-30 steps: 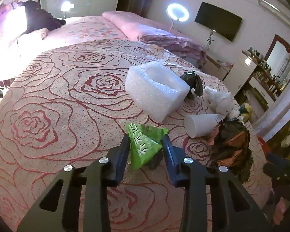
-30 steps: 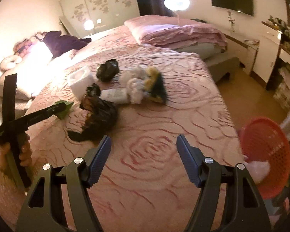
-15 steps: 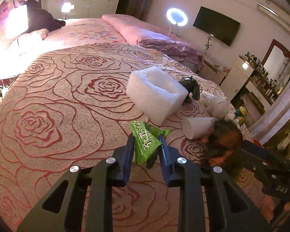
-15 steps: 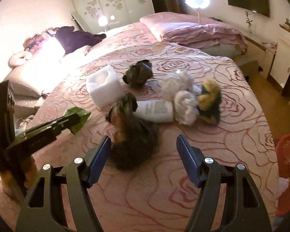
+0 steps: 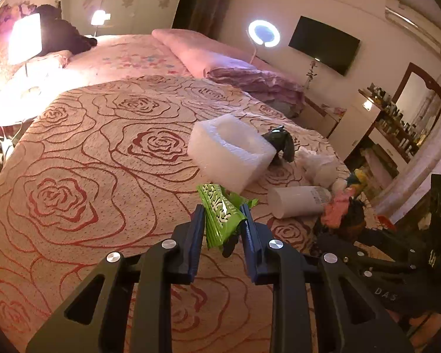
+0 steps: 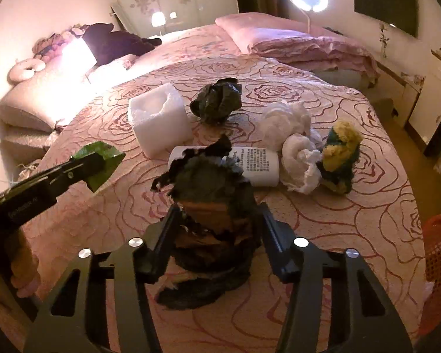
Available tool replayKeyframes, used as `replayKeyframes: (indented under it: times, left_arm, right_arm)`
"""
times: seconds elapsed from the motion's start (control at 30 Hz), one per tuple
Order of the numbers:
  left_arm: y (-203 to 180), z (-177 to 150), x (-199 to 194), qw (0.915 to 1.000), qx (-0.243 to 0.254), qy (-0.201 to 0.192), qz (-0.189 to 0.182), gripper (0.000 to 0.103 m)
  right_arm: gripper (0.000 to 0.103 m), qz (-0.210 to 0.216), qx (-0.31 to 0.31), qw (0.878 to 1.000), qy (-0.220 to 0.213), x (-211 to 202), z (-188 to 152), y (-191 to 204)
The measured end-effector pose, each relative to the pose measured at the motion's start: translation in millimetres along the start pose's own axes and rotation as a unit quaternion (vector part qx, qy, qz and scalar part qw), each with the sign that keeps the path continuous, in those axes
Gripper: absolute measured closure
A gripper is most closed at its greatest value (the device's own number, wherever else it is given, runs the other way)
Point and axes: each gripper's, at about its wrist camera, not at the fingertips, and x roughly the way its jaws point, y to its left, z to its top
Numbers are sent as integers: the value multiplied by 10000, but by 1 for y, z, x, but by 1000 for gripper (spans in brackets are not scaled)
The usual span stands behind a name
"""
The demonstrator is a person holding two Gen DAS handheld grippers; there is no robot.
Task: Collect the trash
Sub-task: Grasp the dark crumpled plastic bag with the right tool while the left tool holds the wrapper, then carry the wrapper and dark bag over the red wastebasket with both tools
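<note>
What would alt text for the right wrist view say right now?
The right gripper, which has just been closing, straddles a crumpled dark bag on a rose-patterned bedspread. Beyond lie a white bottle, white foam box, tissue wads and another dark bag. At left, the left gripper holds a green wrapper.

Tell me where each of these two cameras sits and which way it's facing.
Left wrist: on the left gripper, looking down along its fingers, shut on a green wrapper, across the bed; the right gripper enters at right.
Right wrist: on the right gripper, whose fingers have just been closing around a dark crumpled bag; the left gripper and a hand show at left.
Shared: white foam block, white bottle.
</note>
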Motion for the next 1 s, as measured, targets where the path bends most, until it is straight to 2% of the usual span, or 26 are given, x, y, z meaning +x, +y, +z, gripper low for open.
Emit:
replayKeyframes:
  times: [0.23,0.63,1.0]
  left_arm:
    - [-10,1,-6,9999,105,-64,-89,80]
    - [-46,-2,-20,9979,471,-162,-412,80]
    - [-86,-12,-33,9932,825,-195,-800,80]
  right_arm:
    - [61,-99,60,9999,-66,-17,-12,-5]
    - [61,-303,642,9971,-257,-64,-39,-45]
    - [61,-572,977,9929,-362,-87,-62,-76]
